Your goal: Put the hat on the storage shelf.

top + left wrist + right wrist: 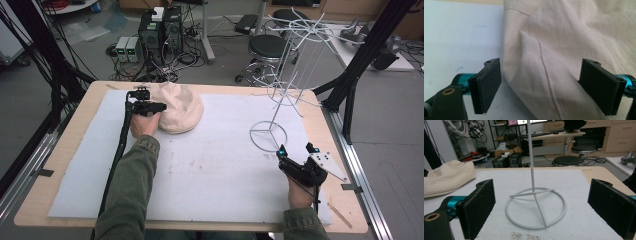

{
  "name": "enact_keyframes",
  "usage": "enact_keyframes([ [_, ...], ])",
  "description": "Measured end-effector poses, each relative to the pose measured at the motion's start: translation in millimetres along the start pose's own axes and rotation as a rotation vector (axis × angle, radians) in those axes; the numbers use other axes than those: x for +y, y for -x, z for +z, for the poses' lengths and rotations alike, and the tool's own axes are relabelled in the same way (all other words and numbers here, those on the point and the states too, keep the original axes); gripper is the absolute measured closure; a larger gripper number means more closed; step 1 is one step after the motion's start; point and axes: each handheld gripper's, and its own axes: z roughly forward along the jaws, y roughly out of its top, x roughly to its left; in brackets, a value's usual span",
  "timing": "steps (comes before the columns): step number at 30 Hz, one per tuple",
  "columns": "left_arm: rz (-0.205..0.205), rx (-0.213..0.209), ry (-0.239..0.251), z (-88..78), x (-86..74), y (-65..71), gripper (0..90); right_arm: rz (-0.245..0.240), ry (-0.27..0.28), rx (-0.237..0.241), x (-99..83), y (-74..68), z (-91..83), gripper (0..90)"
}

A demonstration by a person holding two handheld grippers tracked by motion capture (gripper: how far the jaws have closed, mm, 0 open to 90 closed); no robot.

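Note:
A cream cloth hat [176,107] lies crumpled on the white mat at the back left. My left gripper [150,107] is open at the hat's left edge; in the left gripper view a fold of the hat [554,57] sits between the two black pads, which do not press it. A white wire stand [280,95] with a ring base [536,207] rises at the right. My right gripper [296,153] is open just in front of that ring base, with the jaws wide on either side of it and nothing held.
The white mat [200,170] covers most of the wooden table [45,195]. Black frame posts [365,55] stand at the table's sides. Behind the table are a stool [267,47], computer boxes [160,30] and loose cables on the floor.

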Motion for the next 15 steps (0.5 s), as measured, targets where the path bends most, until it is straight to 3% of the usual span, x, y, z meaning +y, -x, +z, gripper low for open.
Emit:
enact_keyframes([
  [7,-0.015,-0.011,-0.033,9.2,-4.8,4.8,21.9,0.004,0.003,-0.007,0.3,1.3,-0.4,6.7],
  [15,0.008,-0.041,-0.056,14.0,-8.0,8.8,33.5,0.005,0.002,-0.010,0.2,1.7,1.0,6.7],
])
